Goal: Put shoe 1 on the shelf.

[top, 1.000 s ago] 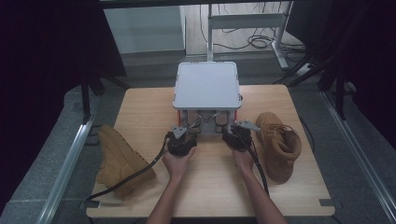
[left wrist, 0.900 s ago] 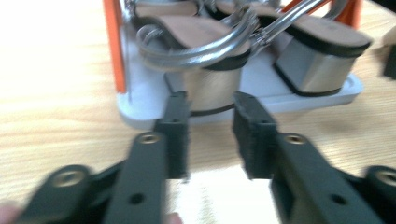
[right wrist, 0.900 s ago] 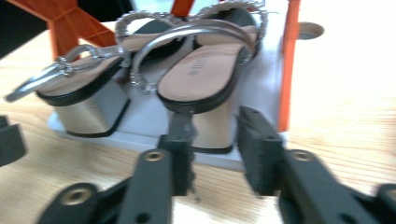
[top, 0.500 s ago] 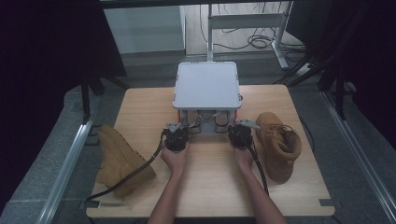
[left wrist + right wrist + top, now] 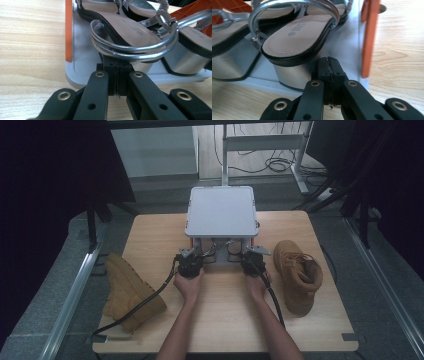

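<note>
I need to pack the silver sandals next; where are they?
In the high view the silver sandals sit mid-table on the grey rack's bottom shelf, between the two tan boots; both gripper views show their heels.

2 bare forearms come in from the bottom of the high view, side by side and angled slightly toward each other. The left hand (image 5: 188, 285) holds the black left hand-held gripper (image 5: 190, 265); the right hand (image 5: 257, 286) holds the black right hand-held gripper (image 5: 253, 262). Both point forward, away from the person. On each, the 2 jaws have just been closing and now meet pad to pad with nothing between them.
</note>
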Tool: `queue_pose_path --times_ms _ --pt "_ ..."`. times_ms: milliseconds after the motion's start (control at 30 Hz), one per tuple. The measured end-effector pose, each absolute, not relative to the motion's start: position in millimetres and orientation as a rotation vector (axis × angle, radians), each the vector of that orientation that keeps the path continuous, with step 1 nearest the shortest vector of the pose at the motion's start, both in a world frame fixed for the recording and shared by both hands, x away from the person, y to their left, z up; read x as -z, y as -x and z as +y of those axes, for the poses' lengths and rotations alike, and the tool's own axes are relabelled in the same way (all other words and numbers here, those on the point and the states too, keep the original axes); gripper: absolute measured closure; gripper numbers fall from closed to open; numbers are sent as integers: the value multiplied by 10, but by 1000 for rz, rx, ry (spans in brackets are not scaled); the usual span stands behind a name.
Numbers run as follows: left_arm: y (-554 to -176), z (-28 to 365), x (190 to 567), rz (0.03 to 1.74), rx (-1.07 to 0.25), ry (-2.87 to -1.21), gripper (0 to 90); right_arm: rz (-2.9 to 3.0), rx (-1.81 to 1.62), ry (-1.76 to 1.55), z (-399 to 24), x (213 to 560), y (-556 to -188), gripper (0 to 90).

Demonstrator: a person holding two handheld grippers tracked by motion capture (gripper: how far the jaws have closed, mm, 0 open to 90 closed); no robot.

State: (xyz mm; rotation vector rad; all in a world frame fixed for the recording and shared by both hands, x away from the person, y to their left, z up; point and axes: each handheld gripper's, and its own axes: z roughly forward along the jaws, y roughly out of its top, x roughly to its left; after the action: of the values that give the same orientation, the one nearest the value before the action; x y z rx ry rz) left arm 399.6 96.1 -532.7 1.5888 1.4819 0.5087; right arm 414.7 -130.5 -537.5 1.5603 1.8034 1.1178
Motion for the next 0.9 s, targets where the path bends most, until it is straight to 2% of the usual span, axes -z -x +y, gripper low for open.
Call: queue_pose_path --times_ms 267,600,900 --pt "-4024 915 5337 1483 -483 -1590 885 1824 -1142 -1553 -1179 5384 -4166 893" --pt "-4018 900 5362 1479 -474 -1598 867 1845 -1173 -1560 -1199 5383 -4161 892" --pt "-3861 920 5305 1438 -468 -1591 847 1835 -1229 -1558 -1317 5239 -4016 890"
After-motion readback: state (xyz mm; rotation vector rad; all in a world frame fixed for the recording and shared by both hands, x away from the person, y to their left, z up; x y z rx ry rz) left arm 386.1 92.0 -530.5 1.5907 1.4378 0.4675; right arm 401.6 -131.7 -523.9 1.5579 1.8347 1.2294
